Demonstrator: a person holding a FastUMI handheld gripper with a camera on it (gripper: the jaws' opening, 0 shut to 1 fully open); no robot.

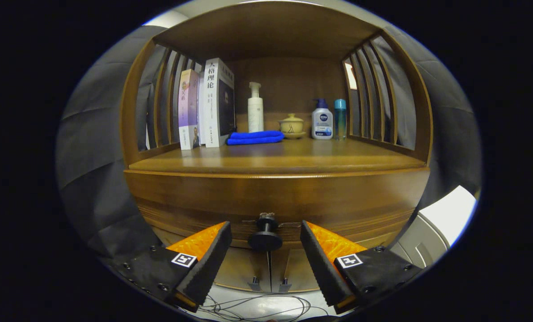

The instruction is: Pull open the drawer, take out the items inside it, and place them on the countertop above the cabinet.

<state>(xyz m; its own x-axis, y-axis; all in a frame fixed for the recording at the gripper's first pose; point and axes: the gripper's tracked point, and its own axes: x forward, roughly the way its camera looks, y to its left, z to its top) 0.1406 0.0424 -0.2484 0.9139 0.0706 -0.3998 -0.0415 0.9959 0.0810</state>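
Wooden curved-front drawer shut, round dark knob between spread wedge fingers of hand-held gripper, untouched.

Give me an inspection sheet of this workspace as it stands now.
Surface: brown wooden countertop, front part bare.
Job's things: wooden drawer front closed; its round black knob lies between the fingers, untouched.
Clutter: upright books, folded blue cloth, white pump bottle, small lidded ceramic cup, white bottle with blue cap, slim teal bottle, all at the back of the countertop.
Grippers: tongs open, fingers either side of the knob.
Cables: thin wires on the floor below.
Surroundings: slatted wooden side panels, grey cloth wall.
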